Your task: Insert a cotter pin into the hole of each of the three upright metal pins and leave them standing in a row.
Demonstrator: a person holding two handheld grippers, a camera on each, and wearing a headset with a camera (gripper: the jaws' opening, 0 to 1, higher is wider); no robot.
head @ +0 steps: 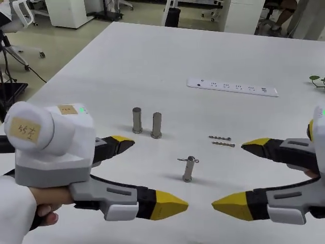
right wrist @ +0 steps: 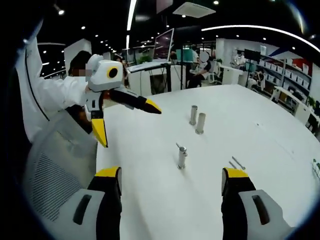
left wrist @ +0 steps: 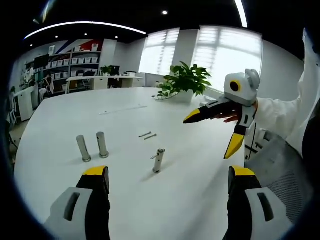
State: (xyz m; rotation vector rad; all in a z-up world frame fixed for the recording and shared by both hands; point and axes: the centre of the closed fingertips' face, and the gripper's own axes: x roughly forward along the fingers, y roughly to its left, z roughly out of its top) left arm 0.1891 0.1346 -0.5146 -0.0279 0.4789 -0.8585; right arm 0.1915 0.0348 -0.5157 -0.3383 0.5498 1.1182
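Note:
Three upright metal pins stand on the white table. Two bare pins stand side by side at the back. A third pin stands nearer, with a cotter pin through its hole. Two loose cotter pins lie to its right. My left gripper is open at the lower left, my right gripper open at the lower right; both are empty and short of the pins. In the gripper views the nearer pin stands ahead between the yellow tips.
A white power strip lies across the table behind the pins. A green plant stands at the far table edge. Office chairs and cabinets surround the table.

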